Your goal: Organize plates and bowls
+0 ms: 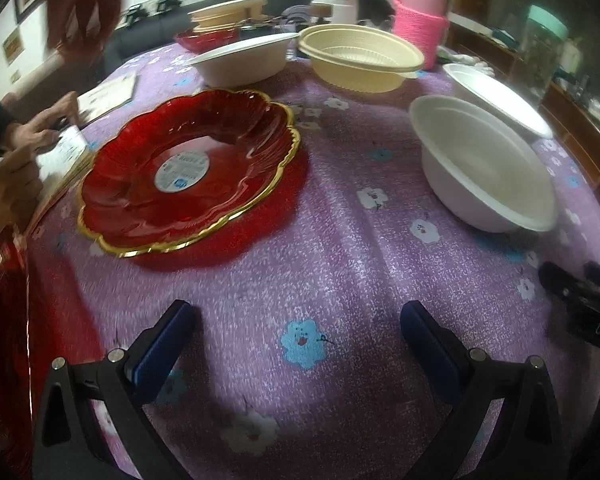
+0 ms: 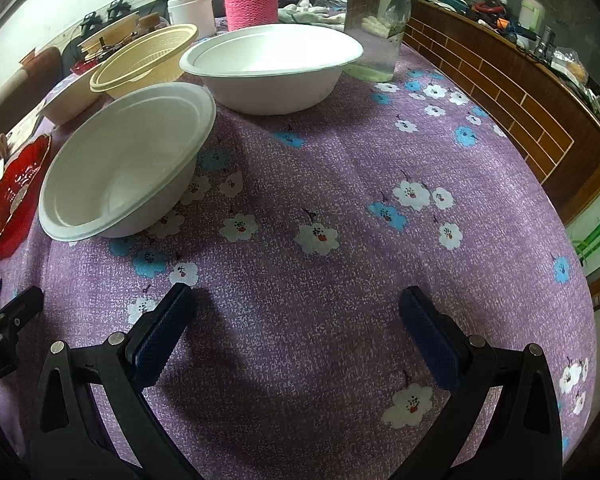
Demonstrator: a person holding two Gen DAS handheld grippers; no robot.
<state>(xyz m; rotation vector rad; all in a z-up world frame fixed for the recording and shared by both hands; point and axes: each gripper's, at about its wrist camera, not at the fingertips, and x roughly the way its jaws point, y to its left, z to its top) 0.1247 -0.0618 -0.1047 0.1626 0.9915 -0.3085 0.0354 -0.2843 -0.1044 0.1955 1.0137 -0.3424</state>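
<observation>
A red plate with a gold scalloped rim (image 1: 188, 172) lies on the purple flowered tablecloth, ahead and left of my open, empty left gripper (image 1: 296, 320). A white bowl (image 1: 484, 168) sits to its right, tilted; it also shows in the right wrist view (image 2: 128, 160). Another white bowl (image 2: 272, 68) stands behind it. Stacked cream bowls (image 1: 360, 60) and a third white bowl (image 1: 244, 60) sit farther back. My right gripper (image 2: 296, 312) is open and empty over bare cloth.
A pink knitted bottle sleeve (image 1: 420, 28), a white jar (image 1: 334, 8) and a clear bottle (image 2: 376, 20) stand at the back. A person's hands with papers (image 1: 28, 152) are at the left. A wooden counter (image 2: 500, 92) runs along the right.
</observation>
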